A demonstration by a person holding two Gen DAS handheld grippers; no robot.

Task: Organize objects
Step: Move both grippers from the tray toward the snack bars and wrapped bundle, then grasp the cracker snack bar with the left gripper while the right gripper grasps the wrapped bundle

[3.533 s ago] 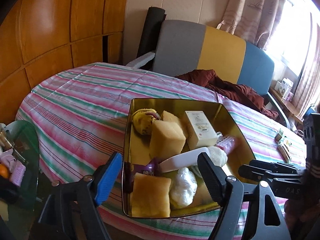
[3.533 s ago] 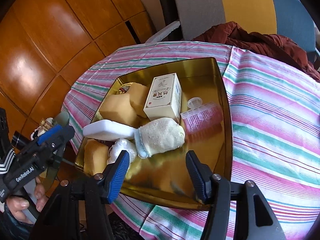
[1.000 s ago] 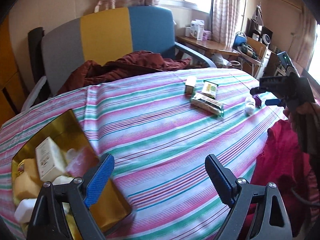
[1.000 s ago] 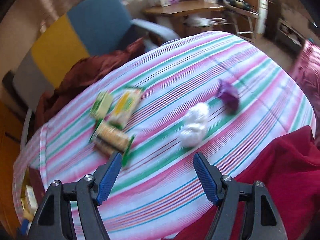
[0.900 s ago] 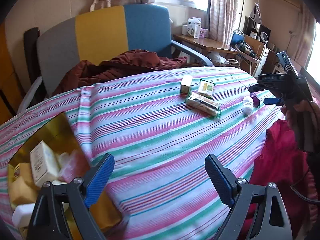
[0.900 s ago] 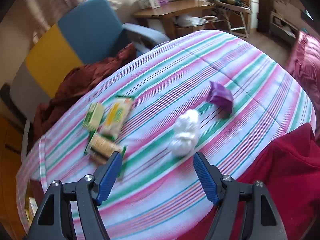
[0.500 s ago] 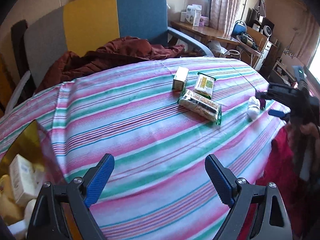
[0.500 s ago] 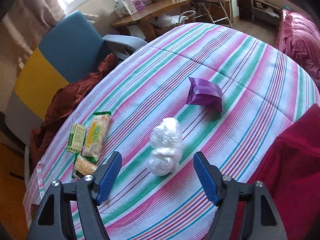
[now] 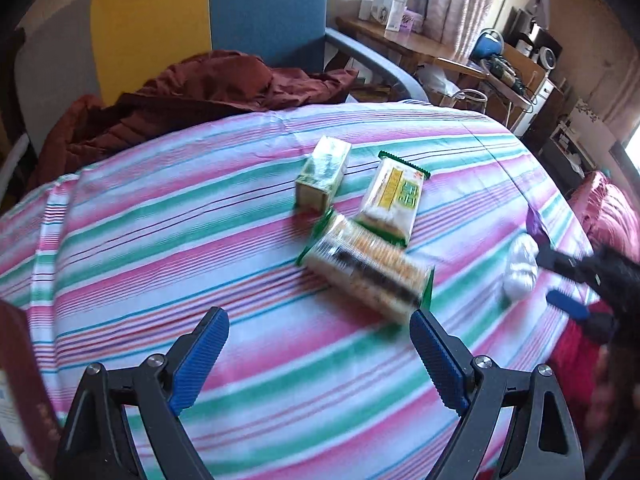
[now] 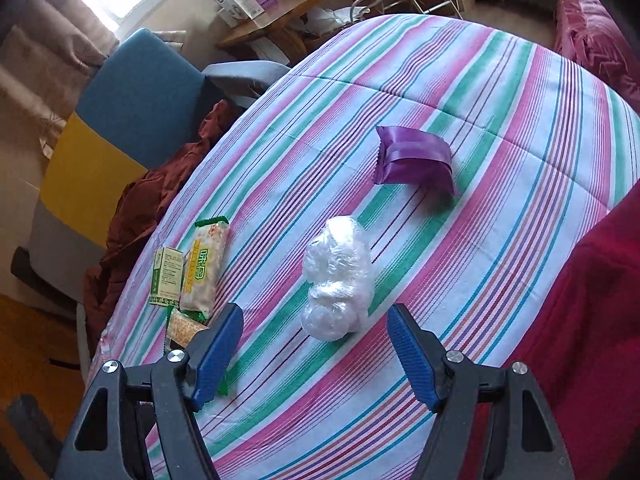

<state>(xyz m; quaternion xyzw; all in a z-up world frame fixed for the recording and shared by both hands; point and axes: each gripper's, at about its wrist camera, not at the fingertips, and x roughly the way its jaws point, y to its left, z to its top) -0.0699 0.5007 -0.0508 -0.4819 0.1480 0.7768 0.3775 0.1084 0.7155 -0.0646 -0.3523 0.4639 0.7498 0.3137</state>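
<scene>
Right claw (image 9: 554,282) partly hides the blurred purple packet (image 9: 536,226) behind it

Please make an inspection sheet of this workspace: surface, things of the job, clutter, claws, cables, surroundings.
Surface: table under a striped cloth, pink, green and white.
Job's things: green box, yellow-green snack pack and cracker pack lie close together; the white plastic-wrapped bundle and purple packet lie apart from them, nearer the table edge.
Clutter: a gold tray's edge at the left frame edge, contents unclear.
Claws: left claw open, empty, above the cloth short of the cracker pack; right claw open, empty, just short of the bundle.
Cables: nothing seen.
Surroundings: chair with a dark red garment, cluttered desk, curtains, red cloth.
</scene>
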